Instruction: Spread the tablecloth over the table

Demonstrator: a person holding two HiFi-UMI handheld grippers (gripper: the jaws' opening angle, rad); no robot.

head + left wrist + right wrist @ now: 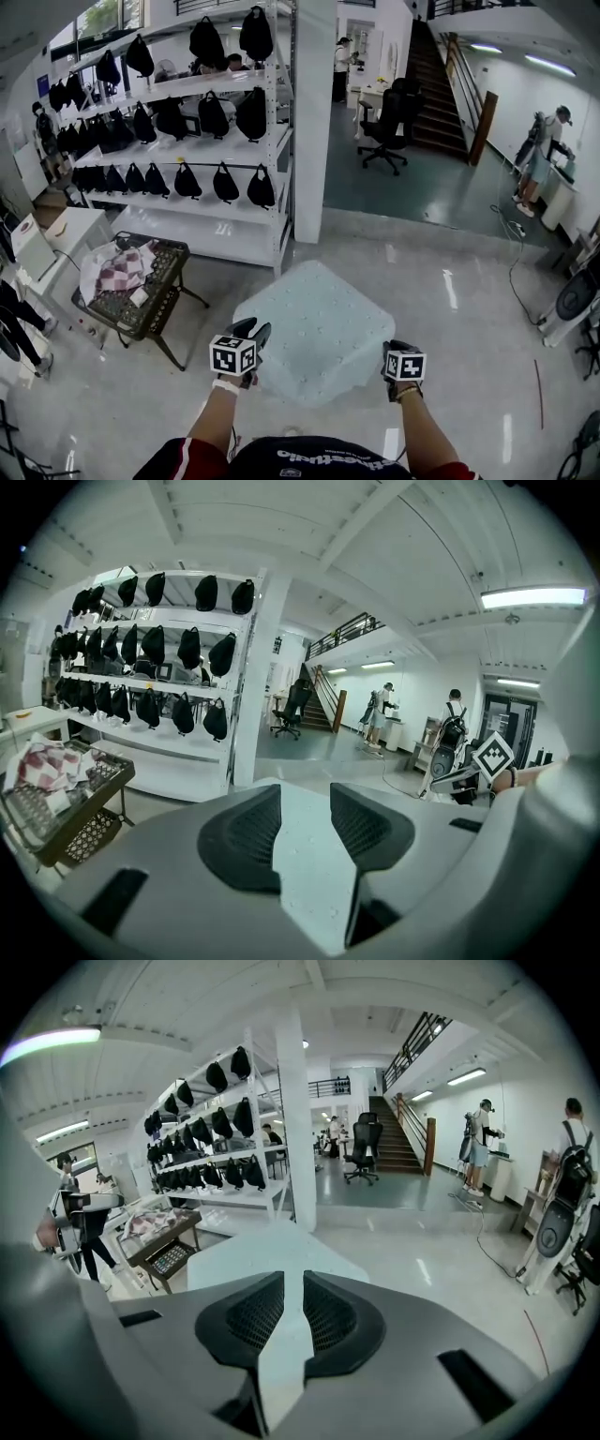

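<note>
The tablecloth (319,323) is pale blue-white with small dots and hangs spread out in the air in front of me, above the shiny floor. My left gripper (251,330) is shut on its near left corner, and my right gripper (397,349) is shut on its near right corner. In the left gripper view the cloth (305,855) runs between the two black pads of the left gripper (298,803). The right gripper view shows a narrow strip of cloth (253,1251) pinched between the jaws of the right gripper (292,1288). What lies under the cloth is hidden.
A black wire cart (150,305) with a checked cloth stands at the left. Behind it are white shelves (202,150) of black bags and a white pillar (314,122). A cable and a fan (574,305) are at the right; a person (544,155) stands far right.
</note>
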